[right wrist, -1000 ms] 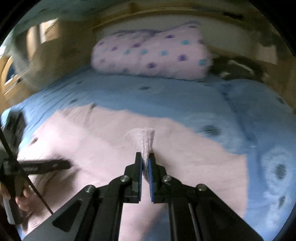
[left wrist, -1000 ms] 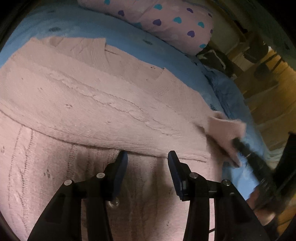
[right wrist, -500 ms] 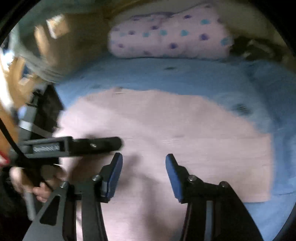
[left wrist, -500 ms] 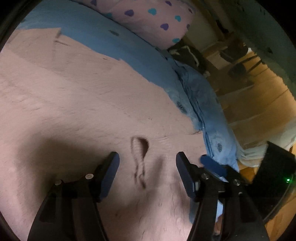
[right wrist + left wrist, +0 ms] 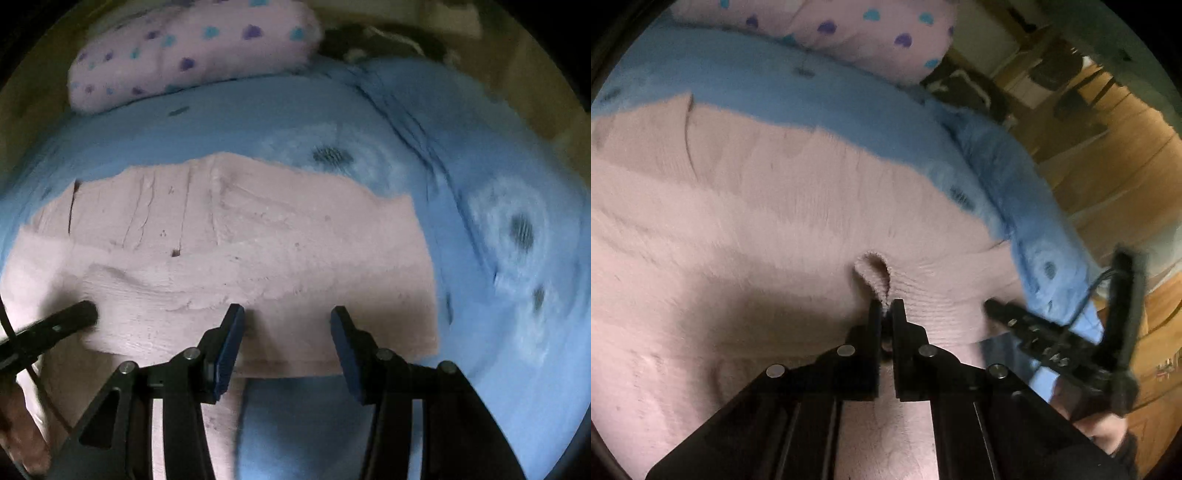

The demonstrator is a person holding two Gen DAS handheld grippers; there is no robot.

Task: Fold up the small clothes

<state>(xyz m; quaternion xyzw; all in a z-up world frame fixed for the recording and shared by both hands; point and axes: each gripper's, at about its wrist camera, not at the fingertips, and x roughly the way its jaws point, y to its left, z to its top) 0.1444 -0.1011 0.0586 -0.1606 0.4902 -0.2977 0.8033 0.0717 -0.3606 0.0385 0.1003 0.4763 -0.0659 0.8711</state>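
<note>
1. The pink knit sweater [image 5: 757,229] ran off the left and bottom edges of the left wrist view, its full outline unseen.
2. Motion blur smeared the blue bedsheet [image 5: 498,229] (its dark printed marks were unreadable).
3. The heart-print pillow [image 5: 857,33] was cut by the top edge.
4. The dark clutter [image 5: 964,88] beside it stayed unidentifiable.
5. A hand [image 5: 18,428] showed only partly.

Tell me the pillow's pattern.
The pillow is pale pink with purple and teal hearts, clearest in the left wrist view.
</note>
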